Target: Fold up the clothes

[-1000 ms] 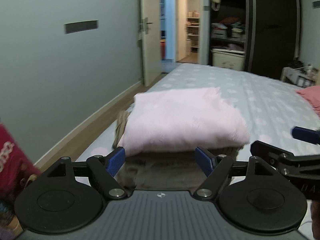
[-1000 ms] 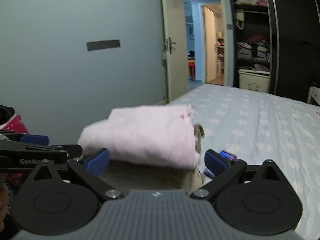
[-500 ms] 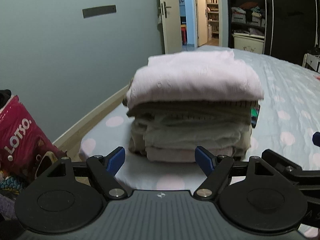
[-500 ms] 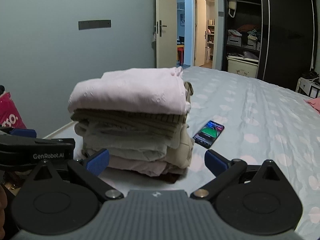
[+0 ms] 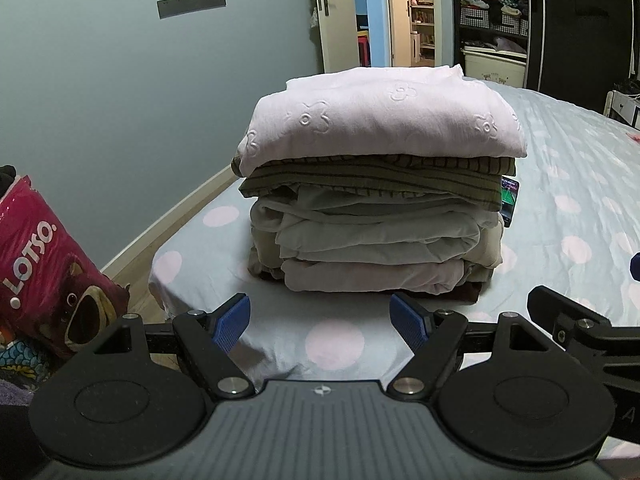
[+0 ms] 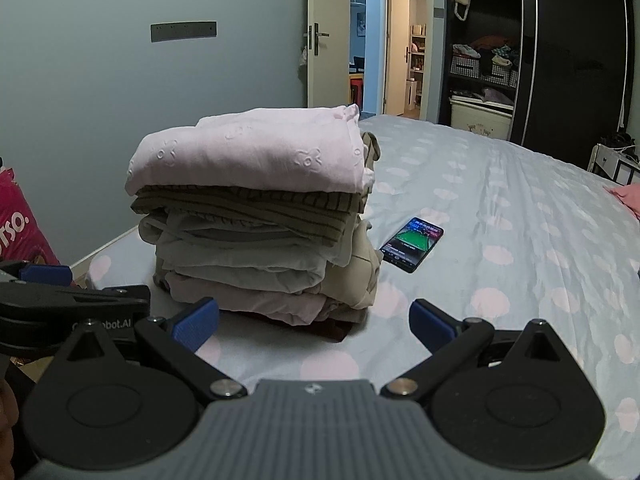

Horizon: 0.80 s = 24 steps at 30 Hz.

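Pink-topped clothes stack [image 5: 376, 208] — upright, folds gripperward

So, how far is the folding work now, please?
Done: a neat stack of folded clothes stands on the bed, the pink top piece lying flat. In hand: nothing; left gripper and right gripper are both open and empty, short of the stack. Left: a pink item at the bed's far edge, possibly unfolded.

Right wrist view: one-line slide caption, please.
Both grippers open, right gripper facing the stack of folded clothes on the bed, phone beside it.
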{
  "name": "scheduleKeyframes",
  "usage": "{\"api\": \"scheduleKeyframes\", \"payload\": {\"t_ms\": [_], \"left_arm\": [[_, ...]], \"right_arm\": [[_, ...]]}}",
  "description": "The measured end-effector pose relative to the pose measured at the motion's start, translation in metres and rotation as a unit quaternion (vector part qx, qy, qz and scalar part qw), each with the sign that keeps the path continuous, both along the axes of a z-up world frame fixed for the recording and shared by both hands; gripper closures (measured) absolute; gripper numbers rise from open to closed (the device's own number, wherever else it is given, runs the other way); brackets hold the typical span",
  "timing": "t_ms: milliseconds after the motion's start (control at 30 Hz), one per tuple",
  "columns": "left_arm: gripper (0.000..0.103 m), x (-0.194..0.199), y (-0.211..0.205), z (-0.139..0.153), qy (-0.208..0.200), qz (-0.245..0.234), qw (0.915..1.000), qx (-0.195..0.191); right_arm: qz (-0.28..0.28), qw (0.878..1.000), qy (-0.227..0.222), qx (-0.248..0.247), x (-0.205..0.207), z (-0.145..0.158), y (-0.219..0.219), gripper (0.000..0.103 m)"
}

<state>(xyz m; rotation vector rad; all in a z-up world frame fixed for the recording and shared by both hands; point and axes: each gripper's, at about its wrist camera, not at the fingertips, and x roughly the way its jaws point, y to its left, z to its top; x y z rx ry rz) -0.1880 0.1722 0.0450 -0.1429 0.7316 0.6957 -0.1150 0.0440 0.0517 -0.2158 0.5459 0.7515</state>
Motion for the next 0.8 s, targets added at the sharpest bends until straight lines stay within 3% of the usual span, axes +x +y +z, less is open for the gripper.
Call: {"api": "scheduleKeyframes", "payload": {"t_ms": [800], "left_arm": [[0.027, -0.0009, 0.0010, -0.0025, 0.008, 0.003, 1.0000, 0.003]], "right_arm": [[-0.004, 1.000, 0.009, -0.003, -0.0019, -0.0054, -0.0016, 0.001]]}}
